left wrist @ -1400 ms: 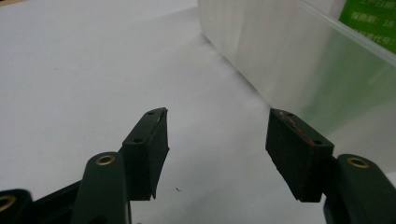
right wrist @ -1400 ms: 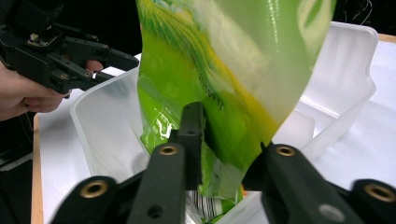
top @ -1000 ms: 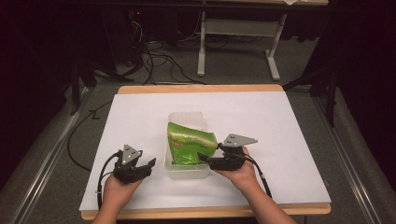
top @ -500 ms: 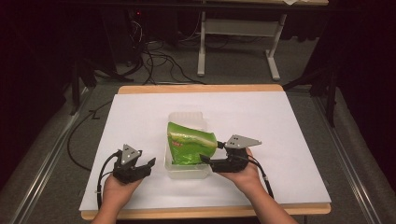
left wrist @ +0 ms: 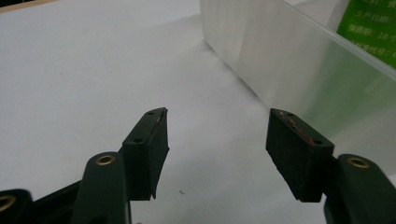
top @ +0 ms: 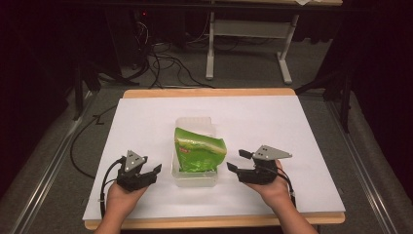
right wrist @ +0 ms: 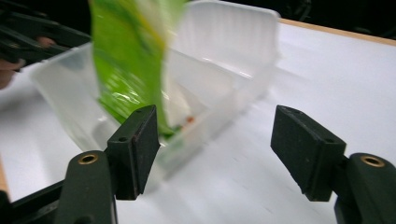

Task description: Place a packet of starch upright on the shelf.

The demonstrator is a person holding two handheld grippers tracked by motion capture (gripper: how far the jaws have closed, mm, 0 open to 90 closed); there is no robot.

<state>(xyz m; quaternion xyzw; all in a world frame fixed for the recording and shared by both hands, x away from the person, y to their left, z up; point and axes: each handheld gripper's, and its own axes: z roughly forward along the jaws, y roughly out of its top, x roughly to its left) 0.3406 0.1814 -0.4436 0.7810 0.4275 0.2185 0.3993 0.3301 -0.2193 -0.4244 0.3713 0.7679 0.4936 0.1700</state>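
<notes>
The crinkled green foil snack bag point(top: 199, 155) stood tilted in the clear plastic rectangular tub point(top: 195, 179) on the white table point(top: 292, 126). The right gripper point(top: 234, 161), jaws spread after just closing slightly, held nothing; the left gripper point(top: 157, 170) was spread too. Unsupported, the bag could have toppled out.

Probably a lab; white-topped table point(top: 302, 126), tangled cables point(top: 160, 61) on carpet, metal desk legs point(top: 210, 48) behind.
</notes>
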